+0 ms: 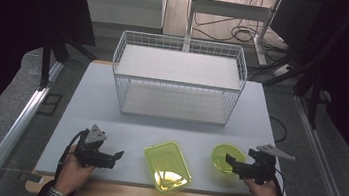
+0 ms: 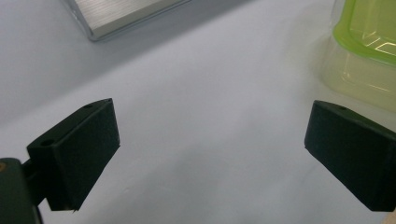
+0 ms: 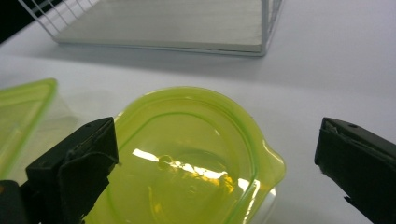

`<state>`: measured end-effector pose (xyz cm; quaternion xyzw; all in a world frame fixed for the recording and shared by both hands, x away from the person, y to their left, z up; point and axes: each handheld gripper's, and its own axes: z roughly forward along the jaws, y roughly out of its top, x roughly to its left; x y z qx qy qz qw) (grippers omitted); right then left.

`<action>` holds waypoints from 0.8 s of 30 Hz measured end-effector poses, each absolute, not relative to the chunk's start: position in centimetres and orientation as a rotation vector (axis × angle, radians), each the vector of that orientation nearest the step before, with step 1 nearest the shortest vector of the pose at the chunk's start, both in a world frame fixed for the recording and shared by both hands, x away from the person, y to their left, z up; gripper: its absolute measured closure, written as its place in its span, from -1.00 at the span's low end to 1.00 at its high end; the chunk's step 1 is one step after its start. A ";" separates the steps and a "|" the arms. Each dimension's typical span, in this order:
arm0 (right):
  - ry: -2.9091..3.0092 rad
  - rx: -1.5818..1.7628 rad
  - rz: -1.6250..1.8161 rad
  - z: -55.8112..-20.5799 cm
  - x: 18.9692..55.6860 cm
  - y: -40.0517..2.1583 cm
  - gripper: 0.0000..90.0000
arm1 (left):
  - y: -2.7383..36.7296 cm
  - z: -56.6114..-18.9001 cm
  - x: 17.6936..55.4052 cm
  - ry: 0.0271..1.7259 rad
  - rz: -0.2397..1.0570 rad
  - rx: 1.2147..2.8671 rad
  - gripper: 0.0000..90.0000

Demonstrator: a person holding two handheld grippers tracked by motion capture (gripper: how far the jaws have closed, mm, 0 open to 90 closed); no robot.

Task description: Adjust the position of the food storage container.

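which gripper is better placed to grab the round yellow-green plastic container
Right. The right gripper is open at the round yellow-green plastic container; the left gripper is beyond the rectangular yellow-green plastic container.

Two green containers (image 1: 167, 165) (image 1: 225, 157), one wire rack (image 1: 177, 78), two grippers (image 1: 116, 157) (image 1: 229, 161).

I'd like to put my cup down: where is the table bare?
Bare: the table left of the wire rack, and the strip between rack and containers. Crowded: the front edge, with rectangular container, round container and both grippers.
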<state>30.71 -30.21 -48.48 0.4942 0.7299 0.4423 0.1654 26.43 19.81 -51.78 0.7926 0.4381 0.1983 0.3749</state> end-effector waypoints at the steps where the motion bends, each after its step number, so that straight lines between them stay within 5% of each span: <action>1: 2.079 1.406 1.240 -48.5 30.7 -30.1 -1.00 | 19.7 -51.8 26.4 1.123 0.517 2.031 -0.93; 21: 2.162 1.413 1.161 -48.5 30.7 -29.9 -0.77 | 19.6 -52.4 26.7 1.042 0.499 2.026 -0.94; 24: 2.176 1.364 1.148 -48.0 30.5 -29.5 -0.57 | 19.5 -52.5 26.8 1.050 0.498 2.038 -0.94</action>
